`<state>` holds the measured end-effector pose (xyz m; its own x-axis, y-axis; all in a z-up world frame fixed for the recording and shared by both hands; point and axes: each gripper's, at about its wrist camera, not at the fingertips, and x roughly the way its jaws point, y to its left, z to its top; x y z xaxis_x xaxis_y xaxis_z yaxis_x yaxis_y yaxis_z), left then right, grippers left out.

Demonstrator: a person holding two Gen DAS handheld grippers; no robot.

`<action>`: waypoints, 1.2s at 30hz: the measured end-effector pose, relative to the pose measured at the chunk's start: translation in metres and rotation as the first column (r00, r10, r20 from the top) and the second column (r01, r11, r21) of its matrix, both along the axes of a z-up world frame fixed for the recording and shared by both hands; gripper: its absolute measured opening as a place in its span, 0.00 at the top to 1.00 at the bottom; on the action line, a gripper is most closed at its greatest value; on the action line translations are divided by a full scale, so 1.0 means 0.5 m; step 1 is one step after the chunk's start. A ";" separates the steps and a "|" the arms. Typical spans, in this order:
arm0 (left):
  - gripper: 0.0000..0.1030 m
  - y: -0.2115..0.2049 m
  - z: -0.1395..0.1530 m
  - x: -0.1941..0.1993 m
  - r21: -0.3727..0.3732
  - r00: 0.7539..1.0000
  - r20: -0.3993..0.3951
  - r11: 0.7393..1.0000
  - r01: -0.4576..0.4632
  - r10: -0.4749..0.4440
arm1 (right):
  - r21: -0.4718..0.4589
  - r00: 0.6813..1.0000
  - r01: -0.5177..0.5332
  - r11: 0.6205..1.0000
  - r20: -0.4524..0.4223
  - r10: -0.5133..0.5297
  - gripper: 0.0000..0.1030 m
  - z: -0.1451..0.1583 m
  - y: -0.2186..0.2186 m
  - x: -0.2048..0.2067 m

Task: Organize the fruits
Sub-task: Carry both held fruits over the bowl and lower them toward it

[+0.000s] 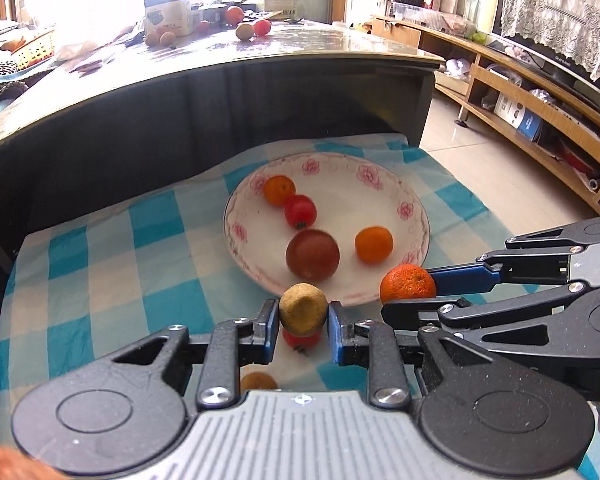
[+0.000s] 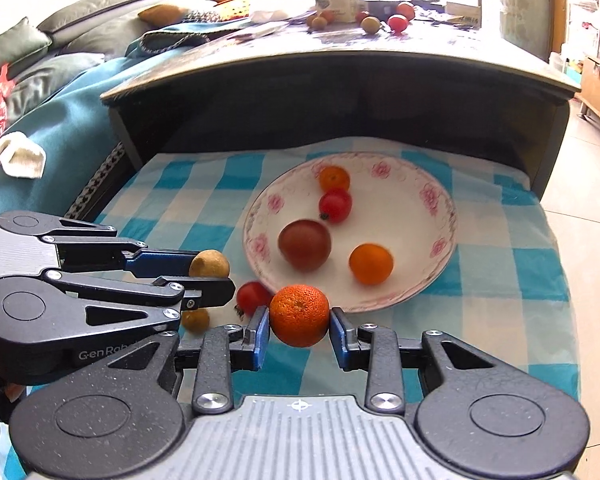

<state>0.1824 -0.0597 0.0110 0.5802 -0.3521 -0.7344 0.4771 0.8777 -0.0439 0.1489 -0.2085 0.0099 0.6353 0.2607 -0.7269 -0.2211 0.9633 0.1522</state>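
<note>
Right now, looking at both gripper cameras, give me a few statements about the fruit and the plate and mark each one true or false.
1. The left gripper is shut on a brownish kiwi. True.
2. The right gripper is empty. False: it is shut on a rough-skinned orange.
3. The plate holds four fruits. True: two small oranges, a red tomato and a dark red fruit.
4. The plate sits on a plain white cloth. False: the cloth is blue and white checked.
5. All loose fruit is on the plate. False: a red tomato and another small brown fruit lie on the cloth.
</note>
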 end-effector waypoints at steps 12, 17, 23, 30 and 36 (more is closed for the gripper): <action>0.66 -0.017 -0.039 0.046 0.022 1.000 -0.012 1.000 -0.002 0.002 | -0.022 0.999 0.053 0.998 0.007 -0.053 0.74 -0.024 -0.009 0.041; 0.66 -0.023 -0.041 0.058 0.028 1.000 0.000 1.000 -0.004 0.004 | -0.030 0.998 0.060 0.998 0.009 -0.059 0.74 -0.030 -0.010 0.050; 0.66 -0.029 -0.043 0.069 0.037 1.000 0.018 0.999 0.001 -0.001 | -0.038 0.998 0.060 0.997 0.007 -0.060 0.73 -0.040 -0.009 0.063; 0.66 -0.033 -0.044 0.083 0.028 1.000 0.030 1.000 -0.002 0.001 | -0.034 0.998 0.068 0.997 0.010 -0.068 0.73 -0.047 -0.011 0.068; 0.66 -0.031 -0.040 0.095 0.009 0.999 0.041 1.000 -0.012 0.012 | -0.043 0.997 0.073 0.996 0.018 -0.073 0.73 -0.051 -0.009 0.073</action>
